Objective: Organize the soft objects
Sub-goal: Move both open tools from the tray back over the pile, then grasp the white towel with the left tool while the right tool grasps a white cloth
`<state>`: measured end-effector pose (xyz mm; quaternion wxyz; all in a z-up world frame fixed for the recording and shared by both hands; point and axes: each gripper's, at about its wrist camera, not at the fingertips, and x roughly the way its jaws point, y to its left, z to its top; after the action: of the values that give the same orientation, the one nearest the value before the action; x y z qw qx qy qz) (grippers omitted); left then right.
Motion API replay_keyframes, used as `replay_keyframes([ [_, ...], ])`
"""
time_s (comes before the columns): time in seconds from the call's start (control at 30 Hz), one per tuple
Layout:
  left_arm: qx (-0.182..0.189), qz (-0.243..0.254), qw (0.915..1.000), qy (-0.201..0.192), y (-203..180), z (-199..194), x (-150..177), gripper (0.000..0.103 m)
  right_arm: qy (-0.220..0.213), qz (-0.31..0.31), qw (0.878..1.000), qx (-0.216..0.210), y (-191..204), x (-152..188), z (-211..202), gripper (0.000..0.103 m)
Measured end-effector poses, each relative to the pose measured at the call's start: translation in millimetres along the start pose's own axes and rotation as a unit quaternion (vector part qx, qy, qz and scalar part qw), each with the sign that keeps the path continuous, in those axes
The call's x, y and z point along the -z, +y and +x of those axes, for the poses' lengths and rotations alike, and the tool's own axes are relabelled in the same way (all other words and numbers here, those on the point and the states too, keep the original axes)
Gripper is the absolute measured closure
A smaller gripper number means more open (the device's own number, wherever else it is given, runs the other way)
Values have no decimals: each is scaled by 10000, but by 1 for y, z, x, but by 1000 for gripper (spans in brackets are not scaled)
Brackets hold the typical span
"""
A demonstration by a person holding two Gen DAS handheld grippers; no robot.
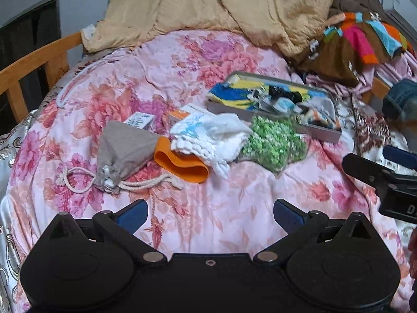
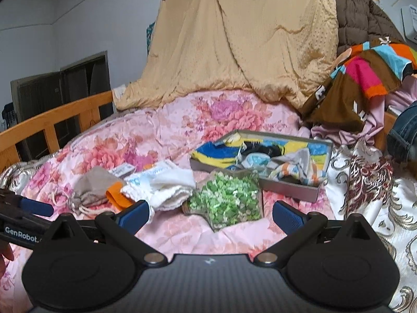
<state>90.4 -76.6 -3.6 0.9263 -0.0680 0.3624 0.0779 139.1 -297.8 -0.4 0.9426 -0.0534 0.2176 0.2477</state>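
Your right gripper [image 2: 211,215] stands wide open and empty; the green star-shaped bag [image 2: 226,200] lies at twelve o'clock between its fingers, nearer than to your left gripper [image 1: 211,215] (also open, empty), beside the grey tray [image 2: 292,186].

A wooden bed rail [image 2: 60,112] runs along the left side. Two small cardboard boxes [image 1: 142,121] lie on the bed. A dark doorway [image 2: 65,88] is behind.

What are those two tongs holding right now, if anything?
Nothing. The left tongs and the right tongs are both open and empty above the floral quilt. The grey drawstring pouch, white cloth and green piece lie untouched.
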Motion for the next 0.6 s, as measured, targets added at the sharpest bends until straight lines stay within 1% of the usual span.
replay_keyframes([
  [0.17, 28, 171, 9997, 198, 1, 8, 3, 1, 146, -52, 9999, 6, 2, 6, 10, 0],
  [0.37, -23, 377, 9986, 378, 10, 15, 7, 1, 337, -121, 9994, -3, 6, 13, 22, 0],
  [0.53, -100, 406, 9982, 439, 22, 16, 8, 1, 513, -204, 9984, -112, 14, 21, 32, 0],
  [0.6, -145, 388, 9981, 453, 28, 17, 8, 1, 502, -199, 9983, -200, 18, 24, 34, 0],
])
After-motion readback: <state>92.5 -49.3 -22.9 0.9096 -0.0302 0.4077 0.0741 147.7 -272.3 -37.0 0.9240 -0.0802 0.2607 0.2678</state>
